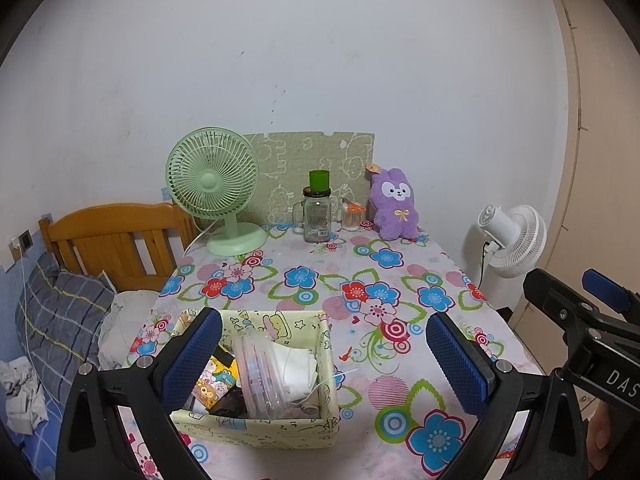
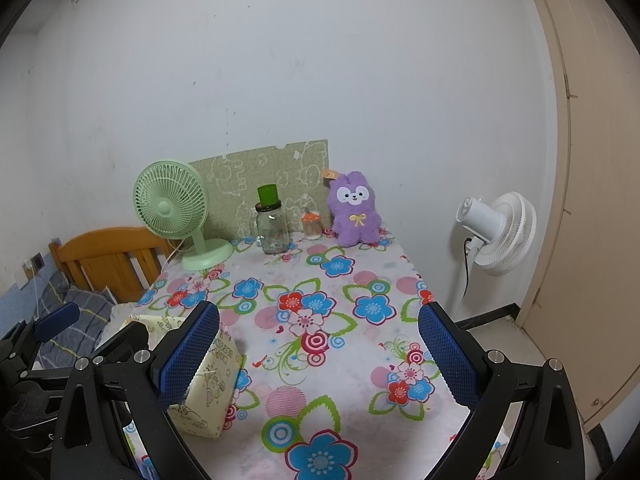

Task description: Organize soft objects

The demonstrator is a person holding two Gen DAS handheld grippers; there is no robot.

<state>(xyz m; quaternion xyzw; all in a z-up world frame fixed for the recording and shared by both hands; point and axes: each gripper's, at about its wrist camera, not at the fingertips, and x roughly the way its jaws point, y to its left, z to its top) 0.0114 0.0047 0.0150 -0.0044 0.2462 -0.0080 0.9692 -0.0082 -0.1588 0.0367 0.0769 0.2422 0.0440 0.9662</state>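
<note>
Both tongs, left tongs [image 1: 324, 360] and right tongs [image 2: 318, 356], hang released and empty. The purple plush rabbit [image 2: 354, 210], upper centre on the counter [image 2: 360, 360], looks light and squashy; pinching its belly should hold.

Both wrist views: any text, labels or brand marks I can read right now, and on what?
"DAS", white letters cut off by the frame edge, on the black body of the right claw in the left wrist view.
Clear glass handled jar with green cap: a printed label low on it, too small to read.
Tan paper tag on the purple plush bunny: marks too blurred to read.
Pale yellow cartoon-print fabric box: drawings only, no legible words.
</note>
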